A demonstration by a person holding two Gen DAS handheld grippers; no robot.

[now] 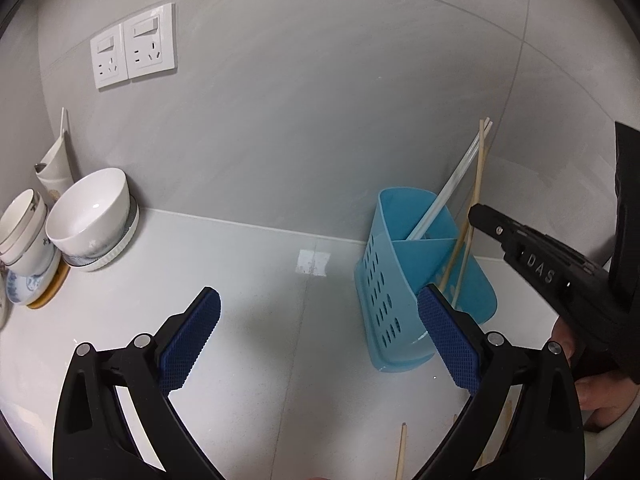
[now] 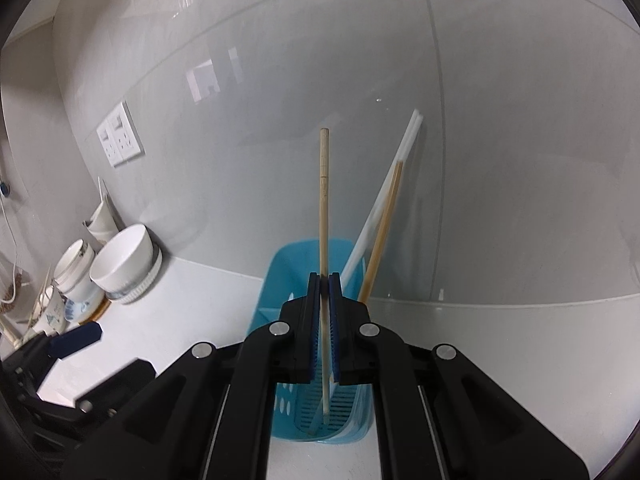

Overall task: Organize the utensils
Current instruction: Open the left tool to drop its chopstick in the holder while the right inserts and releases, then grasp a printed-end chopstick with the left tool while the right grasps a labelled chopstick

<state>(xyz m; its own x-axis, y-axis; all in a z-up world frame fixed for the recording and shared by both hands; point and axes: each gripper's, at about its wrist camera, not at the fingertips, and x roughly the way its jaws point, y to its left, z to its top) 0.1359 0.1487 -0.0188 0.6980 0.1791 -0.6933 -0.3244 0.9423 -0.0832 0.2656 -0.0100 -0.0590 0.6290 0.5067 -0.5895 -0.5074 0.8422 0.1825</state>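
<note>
Two grippers at a blue utensil holder

Two blue-padded jaws of the left gripper (image 1: 320,332) stood wide apart with nothing between them above the pale surface (image 1: 248,280), the blue holder (image 1: 384,292) just beside the right-hand pad and white bowls (image 1: 92,216) stacked at far left. From the right wrist, the right gripper (image 2: 325,320) was clamped on a wooden chopstick (image 2: 324,208), held upright, its lower end inside the holder (image 2: 280,276) beside leaning white chopsticks (image 2: 384,196).

Glossy blue plastic caddy (image 2: 280,276), seemingly bamboo chopstick (image 2: 324,200), glazed white bowl (image 1: 94,216).
</note>
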